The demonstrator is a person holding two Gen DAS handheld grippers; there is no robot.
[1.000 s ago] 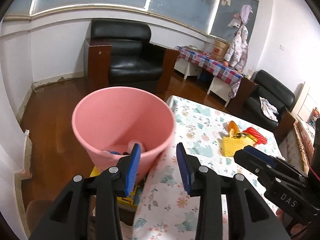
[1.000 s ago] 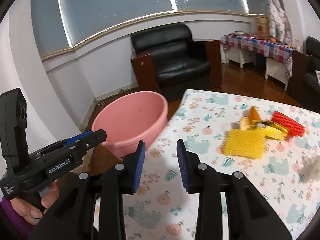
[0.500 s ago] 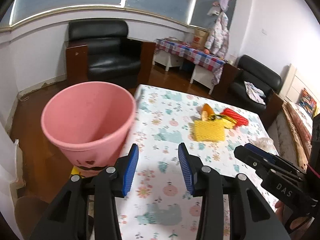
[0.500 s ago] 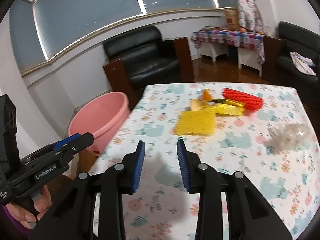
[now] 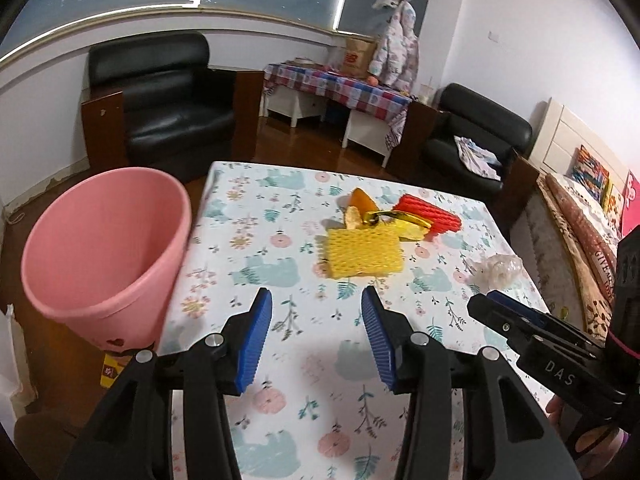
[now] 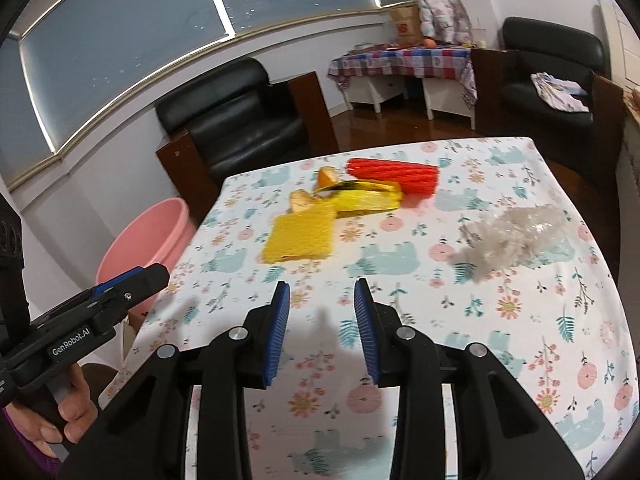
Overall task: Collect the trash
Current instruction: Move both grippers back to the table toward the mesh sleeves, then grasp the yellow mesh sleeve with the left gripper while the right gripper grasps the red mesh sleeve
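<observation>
A home living room, black leather armchair sitting behind the floral-clothed tabletop, jacket hanging beyond it

1. The left gripper has black plastic arms with silver screws and ribbed blue pads.
2. The right gripper is built the same way: black arms, silver screws, ribbed blue pads.
3. White lettering marks the sides: "GenRobot.AI" on the left tool, "DAS" on the right.
4. A purple sleeve shows at the left hand.
</observation>
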